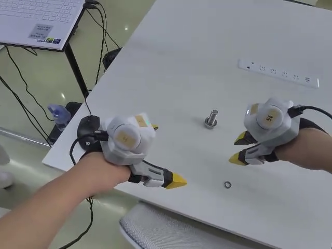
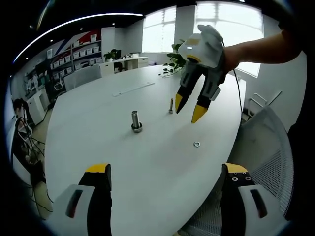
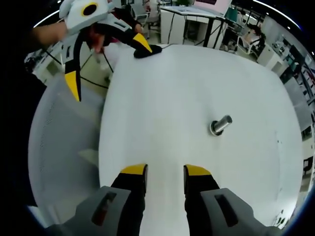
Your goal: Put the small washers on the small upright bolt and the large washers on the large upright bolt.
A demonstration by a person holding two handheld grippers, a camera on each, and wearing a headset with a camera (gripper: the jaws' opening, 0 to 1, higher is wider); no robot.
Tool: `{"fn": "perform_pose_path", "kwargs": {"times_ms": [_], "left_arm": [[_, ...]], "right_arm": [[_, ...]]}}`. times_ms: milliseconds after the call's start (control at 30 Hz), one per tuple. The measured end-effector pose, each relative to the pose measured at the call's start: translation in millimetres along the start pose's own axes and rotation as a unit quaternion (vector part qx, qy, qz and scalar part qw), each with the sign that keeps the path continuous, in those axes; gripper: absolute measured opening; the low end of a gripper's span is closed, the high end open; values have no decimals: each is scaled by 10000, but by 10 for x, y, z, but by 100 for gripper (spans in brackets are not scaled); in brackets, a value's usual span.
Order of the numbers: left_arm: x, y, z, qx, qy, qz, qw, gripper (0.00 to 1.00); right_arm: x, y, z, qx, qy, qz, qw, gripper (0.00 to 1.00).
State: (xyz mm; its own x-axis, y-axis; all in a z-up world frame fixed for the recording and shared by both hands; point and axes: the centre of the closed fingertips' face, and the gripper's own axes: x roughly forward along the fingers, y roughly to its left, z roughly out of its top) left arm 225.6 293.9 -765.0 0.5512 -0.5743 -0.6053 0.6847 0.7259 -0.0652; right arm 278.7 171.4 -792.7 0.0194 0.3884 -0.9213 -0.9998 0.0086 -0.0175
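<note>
Washer flat on desk, 5 o'clock of upright bolt | right claw nearer, washer at its 6 o'clock, jaws slightly parted, empty | left claw spread wide, empty.

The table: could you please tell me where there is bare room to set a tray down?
The widest bare stretch of the table lies beyond the large bolt, left of the power strip. It is crowded near the front edge, between the left gripper and right gripper, where the bolt and a washer sit.
</note>
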Motion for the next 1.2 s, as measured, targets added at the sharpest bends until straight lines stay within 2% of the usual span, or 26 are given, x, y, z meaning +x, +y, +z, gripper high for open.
{"fn": "perform_pose_path", "kwargs": {"times_ms": [367,700,900,1200], "left_arm": [[19,-42,-22,31,7,-14,10000,92],[17,-87,-31,52,60,-50,10000,90],[7,-88,-21,111,66,-82,9999,89],[-11,-82,-53,112,95,-110,9998,88]], "right_arm": [[202,292,-237,39,180,105,9998,31],[498,327,-491,167,304,-52,9994,30],[580,332,-536,291,271,-207,9990,30],[683,409,-602,358,395,-189,9984,28]]}}
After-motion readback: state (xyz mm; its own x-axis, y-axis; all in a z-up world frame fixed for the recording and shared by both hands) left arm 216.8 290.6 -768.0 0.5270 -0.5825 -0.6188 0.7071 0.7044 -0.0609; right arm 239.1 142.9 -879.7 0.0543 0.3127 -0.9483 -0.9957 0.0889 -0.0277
